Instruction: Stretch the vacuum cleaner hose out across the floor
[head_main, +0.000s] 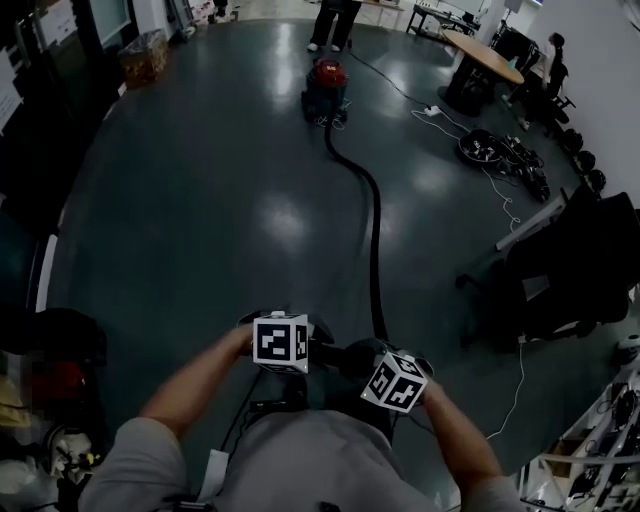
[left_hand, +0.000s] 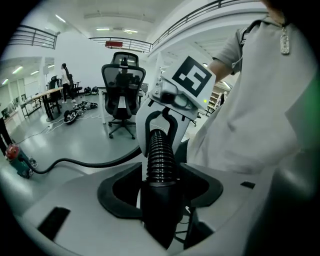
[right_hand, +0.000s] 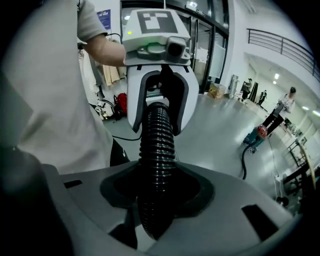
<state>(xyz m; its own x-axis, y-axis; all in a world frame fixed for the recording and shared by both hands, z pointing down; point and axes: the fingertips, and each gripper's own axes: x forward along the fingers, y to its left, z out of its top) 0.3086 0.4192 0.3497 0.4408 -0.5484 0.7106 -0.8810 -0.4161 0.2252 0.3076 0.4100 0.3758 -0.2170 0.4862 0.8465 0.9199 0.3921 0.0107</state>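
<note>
Grip on the black ribbed vacuum cleaner hose (head_main: 376, 240), hidden in the head view beneath the marker cubes (head_main: 280, 343). Left gripper (left_hand: 160, 192) clamps its smooth cuff; right gripper (right_hand: 157, 192) clamps the ribbed length just beside. Hose curves over the glossy dark grey floor (head_main: 200, 210) to the red canister vacuum cleaner (head_main: 326, 85); a standing person (head_main: 333, 25) beyond is cropped at the top edge. Round wooden table (head_main: 482, 55) at right.
</note>
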